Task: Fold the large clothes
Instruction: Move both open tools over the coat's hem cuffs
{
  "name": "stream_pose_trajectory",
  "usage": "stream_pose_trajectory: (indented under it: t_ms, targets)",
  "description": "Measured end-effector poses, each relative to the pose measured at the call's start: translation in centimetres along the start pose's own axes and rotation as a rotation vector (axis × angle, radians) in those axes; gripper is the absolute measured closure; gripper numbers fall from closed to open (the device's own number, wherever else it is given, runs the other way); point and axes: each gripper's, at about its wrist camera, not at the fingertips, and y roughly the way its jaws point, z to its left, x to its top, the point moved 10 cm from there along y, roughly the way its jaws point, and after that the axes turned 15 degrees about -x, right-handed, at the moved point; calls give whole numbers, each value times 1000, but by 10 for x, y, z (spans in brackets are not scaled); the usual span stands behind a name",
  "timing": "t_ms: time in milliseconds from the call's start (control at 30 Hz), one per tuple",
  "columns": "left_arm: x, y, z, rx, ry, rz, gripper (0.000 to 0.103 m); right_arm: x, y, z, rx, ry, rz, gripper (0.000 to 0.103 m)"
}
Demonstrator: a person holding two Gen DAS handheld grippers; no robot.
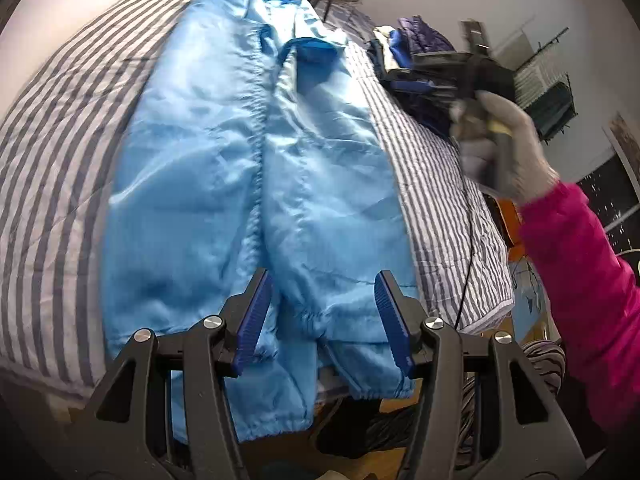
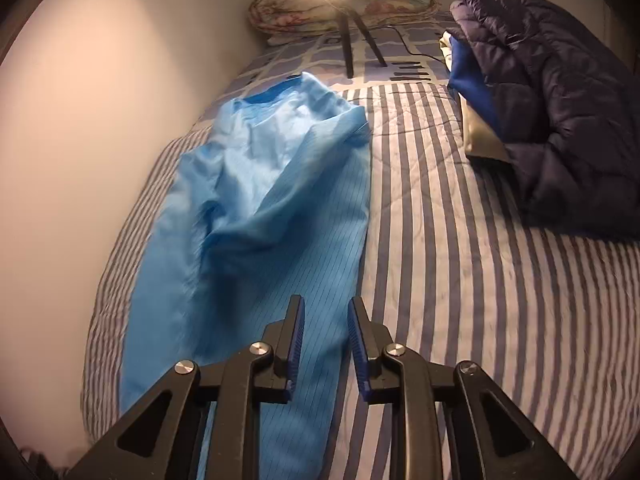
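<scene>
A large light-blue garment (image 1: 248,168) lies lengthwise on the striped bed (image 1: 52,152), its two elastic cuffs hanging over the near edge. My left gripper (image 1: 322,300) is open and empty, just above the cuff end. The right gripper's black body (image 1: 472,68) shows blurred, held in a gloved hand (image 1: 508,148) above the bed's right side. In the right wrist view the garment (image 2: 256,216) lies along the wall side of the bed. My right gripper (image 2: 325,320) hovers over the garment's right edge with a narrow gap between its pads, holding nothing.
A dark puffer jacket over other folded clothes (image 2: 552,112) sits at the bed's far right. A lamp on thin black legs (image 2: 352,36) and a floral quilt (image 2: 344,8) stand at the head. A wall (image 2: 92,120) runs along the left. A black cable (image 1: 468,248) crosses the bed's right side.
</scene>
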Motion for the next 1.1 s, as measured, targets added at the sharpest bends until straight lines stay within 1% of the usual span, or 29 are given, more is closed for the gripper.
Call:
stream_pose_trajectory:
  t_ms: [100,233,367,400,467,500,567,633,700,733,800,900,967,1033,1100]
  targets:
    - [5,3,0,-12,13,-2,48,23,29,10,-9,-7,1,81]
    - [12,4,12,-26,-30,-11,48,58,65,33,-33,-50,-16,81]
    - [19,-1,21,-36,-58,-33,48,101,97,78,24,-101,-28,81]
    - [20,-1,23,-33,-59,-36,48,104,109,92,22,-128,-13,81]
    - [20,-1,29,-20,-66,-36,48,103,131,112,-9,-181,22,81]
    - [20,-1,31,-18,-74,-35,48,99,142,121,-39,-217,37,80]
    - [20,-2,35,-18,-86,-34,48,95,145,129,-82,-268,11,79]
    - [21,-5,36,-18,-87,-40,48,94,135,130,-52,-266,7,80]
    - [23,-11,36,-15,-82,-55,48,94,111,117,-11,-192,-1,79]
    - [24,-14,36,-16,-80,-60,48,91,91,109,33,-154,-5,78]
    - [25,-22,36,-10,-72,-81,48,79,53,96,88,-126,-19,77]
    - [23,-31,40,22,-57,-90,48,49,-2,80,139,-131,-37,69]
    - [18,-33,46,28,-75,-83,48,28,-33,70,170,-124,-40,66]
    - [11,-35,52,27,-102,-75,48,-5,-62,58,198,-109,-26,63]
    - [3,-37,58,18,-141,-73,48,-45,-82,49,202,-106,7,61]
